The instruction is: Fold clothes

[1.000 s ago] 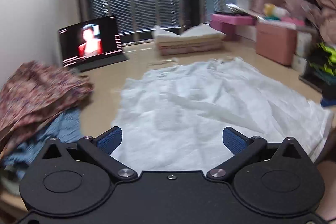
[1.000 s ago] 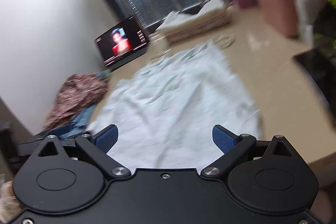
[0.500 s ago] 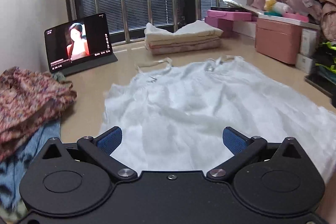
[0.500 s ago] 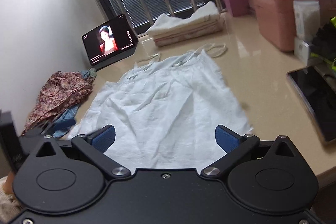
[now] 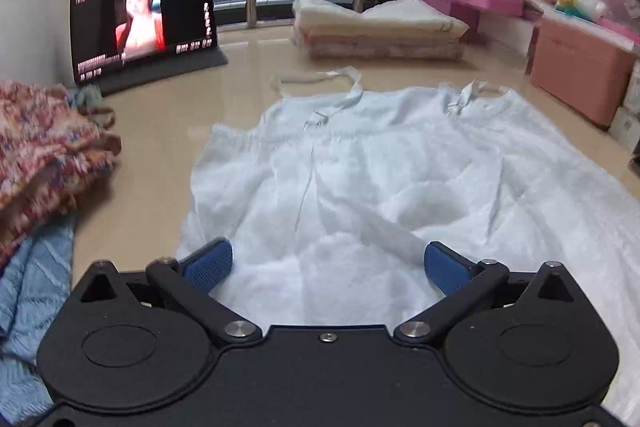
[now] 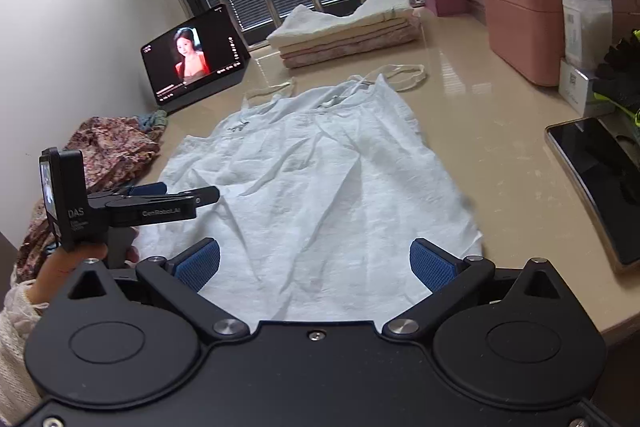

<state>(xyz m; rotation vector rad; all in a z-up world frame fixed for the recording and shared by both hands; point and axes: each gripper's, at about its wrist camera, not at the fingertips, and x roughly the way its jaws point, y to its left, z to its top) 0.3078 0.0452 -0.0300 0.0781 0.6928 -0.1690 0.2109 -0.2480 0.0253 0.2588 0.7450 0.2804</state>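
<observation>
We find a white strappy dress [image 6: 316,187] spread flat on the beige worktop [image 6: 500,163], straps toward the far edge by the window, hem at the near edge. The fabric is creased through the middle. The left gripper [image 5: 328,265] hangs over the hem near its left corner, jaws wide apart and holding nothing; its blue pads [image 5: 208,265] show clear of the cloth. The right gripper [image 6: 316,263] hangs over the hem toward the dress's right side, jaws likewise spread and empty. In the right wrist view the left gripper [image 6: 176,197] appears side-on above the dress's left margin, with a hand [image 6: 60,267] on its grip.

A floral garment [image 5: 44,151] lies heaped on a blue knit [image 5: 28,291] at the left edge. A tablet [image 5: 144,21] stands playing video at the far left corner. A stack of folded clothes [image 5: 380,31] sits at the far edge. Pink storage boxes [image 6: 524,27] line the right edge, and a phone [image 6: 600,183] lies near the right corner.
</observation>
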